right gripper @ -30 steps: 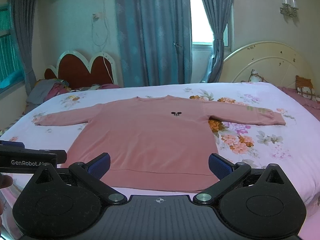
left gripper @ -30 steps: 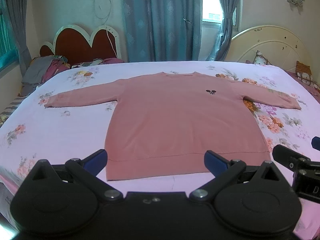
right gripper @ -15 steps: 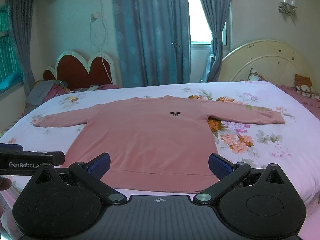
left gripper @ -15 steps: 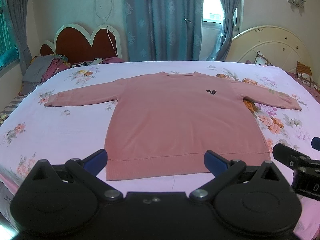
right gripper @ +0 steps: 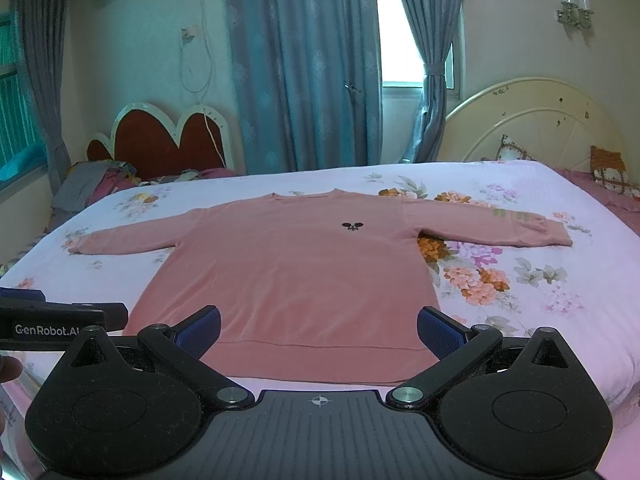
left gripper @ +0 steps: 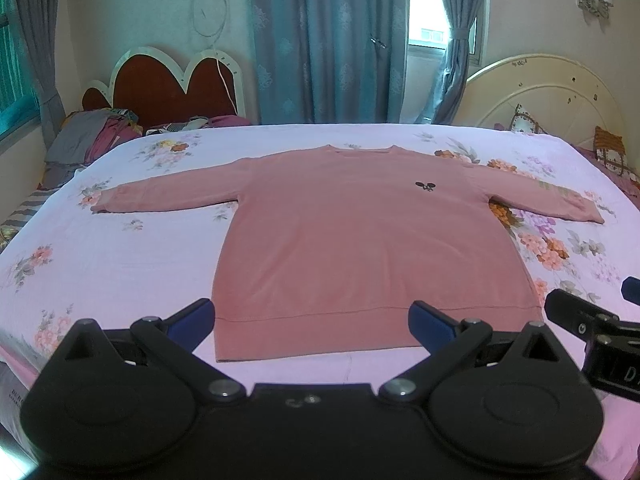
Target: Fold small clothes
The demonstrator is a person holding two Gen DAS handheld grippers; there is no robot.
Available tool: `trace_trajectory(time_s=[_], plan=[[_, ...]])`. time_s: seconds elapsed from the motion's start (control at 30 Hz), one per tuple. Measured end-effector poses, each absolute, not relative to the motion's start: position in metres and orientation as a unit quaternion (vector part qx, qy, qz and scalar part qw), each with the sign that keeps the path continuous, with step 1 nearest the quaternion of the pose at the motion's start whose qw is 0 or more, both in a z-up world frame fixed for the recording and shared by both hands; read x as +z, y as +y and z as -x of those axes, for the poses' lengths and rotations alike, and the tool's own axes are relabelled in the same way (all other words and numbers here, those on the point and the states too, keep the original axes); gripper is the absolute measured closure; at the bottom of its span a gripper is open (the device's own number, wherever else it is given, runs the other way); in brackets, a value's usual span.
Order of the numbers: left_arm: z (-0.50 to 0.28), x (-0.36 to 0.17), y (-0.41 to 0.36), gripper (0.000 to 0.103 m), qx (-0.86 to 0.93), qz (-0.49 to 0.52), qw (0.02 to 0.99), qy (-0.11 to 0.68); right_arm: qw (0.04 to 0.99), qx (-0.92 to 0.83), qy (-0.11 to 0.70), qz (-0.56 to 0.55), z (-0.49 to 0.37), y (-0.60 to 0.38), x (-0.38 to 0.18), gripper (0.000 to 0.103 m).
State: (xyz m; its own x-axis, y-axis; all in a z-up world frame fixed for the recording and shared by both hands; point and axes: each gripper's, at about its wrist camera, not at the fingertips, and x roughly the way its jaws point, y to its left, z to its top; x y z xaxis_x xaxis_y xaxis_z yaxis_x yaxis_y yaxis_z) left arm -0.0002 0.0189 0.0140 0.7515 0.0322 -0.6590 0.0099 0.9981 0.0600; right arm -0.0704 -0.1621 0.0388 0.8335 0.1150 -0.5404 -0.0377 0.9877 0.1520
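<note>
A pink long-sleeved sweater [left gripper: 360, 248] lies flat and face up on the floral bedspread [left gripper: 100, 264], sleeves spread to both sides, hem toward me. It also shows in the right wrist view [right gripper: 296, 276]. My left gripper [left gripper: 312, 318] is open and empty, held above the near edge of the bed just short of the hem. My right gripper [right gripper: 318, 330] is open and empty, also just short of the hem. The right gripper's body shows at the right edge of the left wrist view [left gripper: 592, 320]; the left gripper's body shows at the left edge of the right wrist view [right gripper: 60, 320].
A heart-shaped red headboard [left gripper: 168, 88] and a pile of clothes [left gripper: 92, 136] stand at the back left. A round cream headboard [left gripper: 548, 96] with cushions is at the back right. Blue curtains [left gripper: 328, 40] hang behind the bed.
Both grippers stay open and nearly still. The right wrist view has risen slightly, so the sweater sits a little lower in it.
</note>
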Motion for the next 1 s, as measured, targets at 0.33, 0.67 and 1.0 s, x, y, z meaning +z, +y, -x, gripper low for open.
trace_trajectory(time_s=[0.33,0.67,1.0], plan=[[0.0024,0.0164,0.0188,0.0,0.004,-0.03,0.935,0.352,0.956,0.042,0.284,-0.065,0.0703,-0.1602,0.038,0.0],[0.0,0.0139,0.0195,0.0,0.005,-0.026,0.934,0.356,0.955,0.036,0.288,-0.067,0.0668,-0.1592,0.0383,0.0],[-0.007,0.0097,0.022,0.0,0.004,-0.025,0.932,0.361,0.954,0.03,0.29,-0.068,0.0619,-0.1606,0.0364,0.0]])
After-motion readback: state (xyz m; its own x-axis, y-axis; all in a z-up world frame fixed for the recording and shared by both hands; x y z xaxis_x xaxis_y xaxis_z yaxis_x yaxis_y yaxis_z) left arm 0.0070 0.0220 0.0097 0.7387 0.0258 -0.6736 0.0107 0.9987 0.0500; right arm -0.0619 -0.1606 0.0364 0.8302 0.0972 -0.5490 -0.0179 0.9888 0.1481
